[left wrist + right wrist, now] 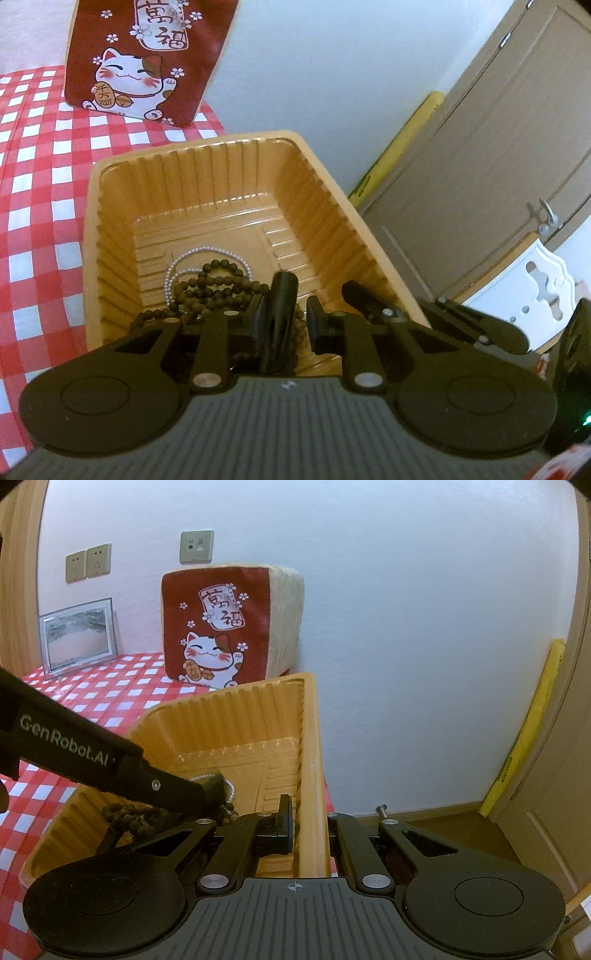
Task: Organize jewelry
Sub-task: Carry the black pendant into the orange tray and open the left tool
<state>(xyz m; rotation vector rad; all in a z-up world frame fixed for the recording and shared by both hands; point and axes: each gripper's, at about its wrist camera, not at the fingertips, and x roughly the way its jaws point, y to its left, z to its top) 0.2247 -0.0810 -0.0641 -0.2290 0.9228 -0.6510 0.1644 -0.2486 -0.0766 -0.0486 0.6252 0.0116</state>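
Note:
An orange ribbed plastic tray [110,229] stands on the red-and-white checked cloth [40,177]. On its floor lie a silver bead chain [192,254] and a dark wooden bead strand [214,284]. My left gripper [288,321] reaches down into the tray with a glossy black piece [284,291] standing between its fingers; the piece leans on the left finger, and a gap shows at the right pad. From the right wrist view, my right gripper [308,812] is shut on the tray's [236,709] right wall, one finger inside and the other hidden behind it. The left gripper [207,786] enters there from the left.
A red lucky-cat cushion [221,635] stands behind the tray against the white wall. A framed picture [77,638] leans at the back left. The table ends just right of the tray. Beyond it are a brown door [498,147] and a yellow strip [535,716].

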